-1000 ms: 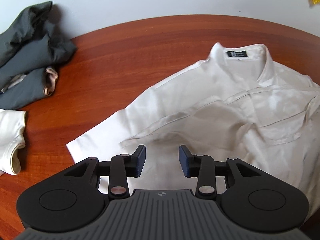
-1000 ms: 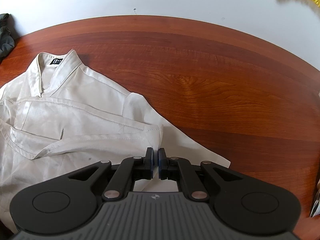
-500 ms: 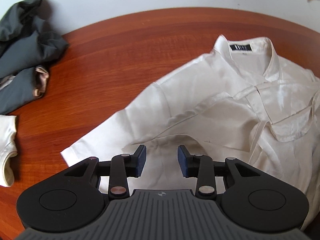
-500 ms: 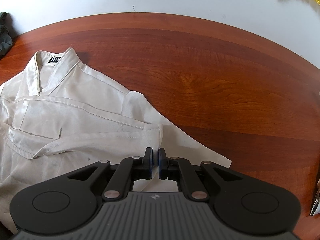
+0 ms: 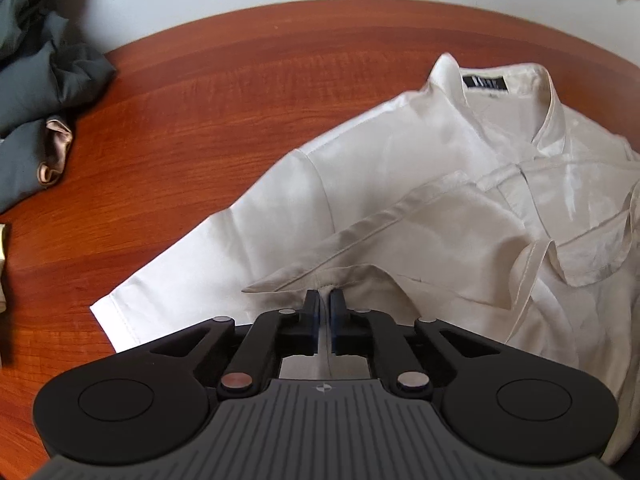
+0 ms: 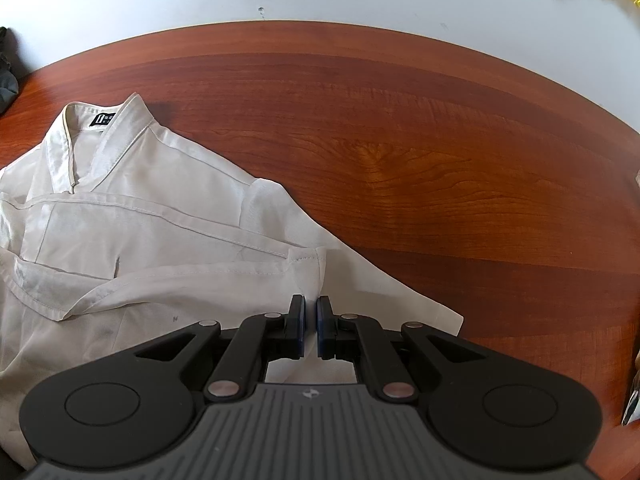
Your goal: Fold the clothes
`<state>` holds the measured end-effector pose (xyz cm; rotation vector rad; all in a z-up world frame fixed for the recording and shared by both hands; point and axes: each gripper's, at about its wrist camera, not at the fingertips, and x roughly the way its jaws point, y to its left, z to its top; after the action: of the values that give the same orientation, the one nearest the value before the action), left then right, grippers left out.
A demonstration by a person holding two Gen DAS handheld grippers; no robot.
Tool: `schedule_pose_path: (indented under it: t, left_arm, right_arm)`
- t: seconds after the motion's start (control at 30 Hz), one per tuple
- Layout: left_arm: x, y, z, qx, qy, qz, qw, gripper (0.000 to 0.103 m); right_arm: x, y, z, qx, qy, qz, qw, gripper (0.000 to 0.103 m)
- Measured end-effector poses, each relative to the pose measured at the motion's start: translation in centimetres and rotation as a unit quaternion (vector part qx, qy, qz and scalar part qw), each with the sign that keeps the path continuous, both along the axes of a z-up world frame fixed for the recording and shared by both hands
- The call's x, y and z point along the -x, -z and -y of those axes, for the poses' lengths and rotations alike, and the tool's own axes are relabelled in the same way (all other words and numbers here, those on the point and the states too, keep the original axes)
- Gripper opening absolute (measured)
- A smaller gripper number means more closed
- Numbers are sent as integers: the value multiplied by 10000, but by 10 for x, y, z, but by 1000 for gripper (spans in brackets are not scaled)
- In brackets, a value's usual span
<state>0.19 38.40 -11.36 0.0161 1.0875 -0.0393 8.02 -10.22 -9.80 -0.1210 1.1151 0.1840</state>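
A white short-sleeved shirt [image 5: 400, 184] lies on the wooden table [image 5: 240, 80], collar with a black label at the far side. Its lower part is folded up over the body. My left gripper [image 5: 325, 300] is shut on the folded hem edge of the shirt beside the left sleeve [image 5: 224, 256]. In the right wrist view the same shirt [image 6: 140, 224] fills the left half. My right gripper [image 6: 311, 306] is shut on the folded hem corner beside the right sleeve [image 6: 380, 292].
A crumpled dark grey garment [image 5: 36, 100] lies at the table's far left. A pale cloth [image 5: 3, 264] shows at the left edge. The table's bare wood [image 6: 440, 160] stretches right of the shirt. A white wall stands behind. Small objects [image 6: 634, 380] sit at the right edge.
My left gripper has gone from open to shut on the shirt's hem edge and shifted right. My right gripper stays shut on the hem corner, and the shirt has slid slightly.
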Motion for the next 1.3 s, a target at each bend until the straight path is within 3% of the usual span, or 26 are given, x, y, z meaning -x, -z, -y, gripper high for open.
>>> schedule_pose_path:
  t: [0.13, 0.43, 0.63, 0.8, 0.93, 1.07, 1.13, 1.3]
  left_arm:
    - [12, -19, -13, 125, -242, 256, 9993, 4]
    - [32, -44, -51, -47, -987, 604, 9933, 4]
    - [23, -24, -58, -225, -1194, 229, 9923, 4]
    - [15, -6, -47, -390, -1069, -44, 9935, 5]
    - [16, -4, -46, -386, -1069, -37, 9935, 10]
    - [20, -16, -49, -406, -1132, 121, 9927, 22]
    - [21, -21, -50, -461, -1115, 186, 9925, 33]
    - [30, -34, -48, -467, -1000, 256, 9936, 37]
  right_arm:
    - [1, -5, 0, 23, 1, 62, 10000, 5]
    - [0, -28, -2, 79, -133, 360, 9992, 5]
    - [-14, -22, -10, 251, -273, 241, 9990, 5]
    - [-22, -4, -12, 429, -279, -18, 9987, 5]
    - [-19, -3, -11, 465, -272, 21, 9985, 12]
    - [-14, -13, -8, 520, -306, 235, 9979, 28]
    - [-14, -17, -6, 512, -307, 297, 9978, 29]
    - [-5, -29, -2, 412, -347, 357, 9979, 33]
